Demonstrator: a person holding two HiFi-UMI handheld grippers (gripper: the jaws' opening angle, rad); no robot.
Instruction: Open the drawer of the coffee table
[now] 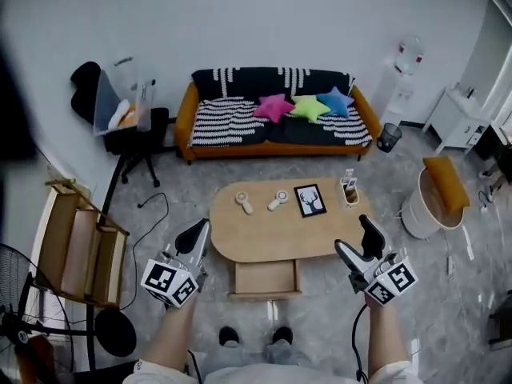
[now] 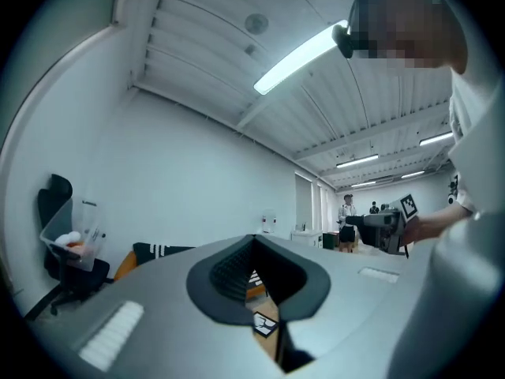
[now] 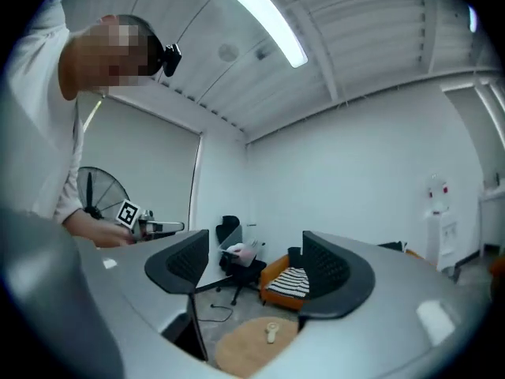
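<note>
The oval wooden coffee table [image 1: 264,234] stands in front of me, and its drawer [image 1: 264,278] is pulled out toward my feet, showing an empty wooden inside. My left gripper [image 1: 196,234] hovers level above the table's near left edge with its jaws together and nothing in them; in the left gripper view the pads [image 2: 229,275] meet at the tips. My right gripper [image 1: 358,238] hovers over the table's near right end, open and empty. Between its spread pads [image 3: 327,267] the right gripper view shows the table [image 3: 252,346] below.
On the table lie two small white hand fans [image 1: 243,203], a picture frame [image 1: 310,200] and a small holder [image 1: 350,189]. Behind it is an orange sofa [image 1: 272,118]. A wooden rack [image 1: 80,246] is at the left, a white tub seat [image 1: 432,198] at the right.
</note>
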